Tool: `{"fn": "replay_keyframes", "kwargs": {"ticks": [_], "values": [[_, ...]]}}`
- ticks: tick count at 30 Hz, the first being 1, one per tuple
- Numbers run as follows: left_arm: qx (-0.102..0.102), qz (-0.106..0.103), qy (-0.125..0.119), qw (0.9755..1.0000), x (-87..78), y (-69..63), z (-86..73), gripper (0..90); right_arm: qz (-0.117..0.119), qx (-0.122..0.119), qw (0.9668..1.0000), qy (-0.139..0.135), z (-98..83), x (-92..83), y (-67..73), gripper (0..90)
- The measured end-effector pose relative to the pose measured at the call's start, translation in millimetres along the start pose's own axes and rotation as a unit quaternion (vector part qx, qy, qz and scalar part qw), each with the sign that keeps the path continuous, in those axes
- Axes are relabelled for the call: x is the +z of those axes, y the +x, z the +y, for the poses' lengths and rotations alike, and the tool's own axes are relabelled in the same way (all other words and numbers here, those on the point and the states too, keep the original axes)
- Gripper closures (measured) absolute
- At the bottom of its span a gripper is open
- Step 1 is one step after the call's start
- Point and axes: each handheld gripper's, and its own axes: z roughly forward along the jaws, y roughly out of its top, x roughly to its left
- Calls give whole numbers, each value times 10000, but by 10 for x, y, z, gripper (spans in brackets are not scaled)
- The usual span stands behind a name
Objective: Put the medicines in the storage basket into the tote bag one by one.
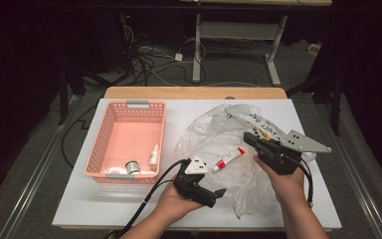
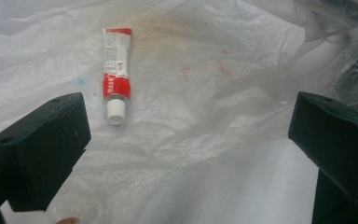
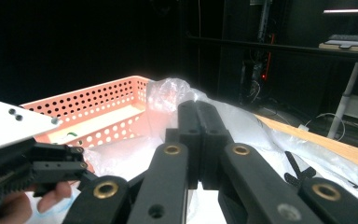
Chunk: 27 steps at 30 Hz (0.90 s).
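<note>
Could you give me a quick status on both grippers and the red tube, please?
Left gripper open, empty. Right gripper shut on plastic bag. Red-and-white tube lying on bag, untouched. Path clear.

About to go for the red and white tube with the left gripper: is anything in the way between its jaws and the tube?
Nothing visible. The left gripper is open, and the tube lies bare on the crumpled plastic bag ahead of the jaws, nearer the left one, cap toward them.

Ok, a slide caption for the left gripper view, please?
Open left gripper poised over a red-and-white tube lying on a crumpled clear plastic bag.
</note>
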Motion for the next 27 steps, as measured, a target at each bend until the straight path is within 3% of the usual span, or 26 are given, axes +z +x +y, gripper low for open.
{"fn": "replay_keyframes", "kwargs": {"ticks": [11,21,27], "values": [[-115,162,-171,9997,-329,40,-73,0,-33,37,10000,-5,1,-8,-3,900],[-258,332,-287,9987,-612,159,-191,0,-42,19,10000,-12,2,-11,-7,900],[-337,567,-374,9971,-766,237,-258,0,-41,38,10000,10,-3,-13,-10,900]]}}
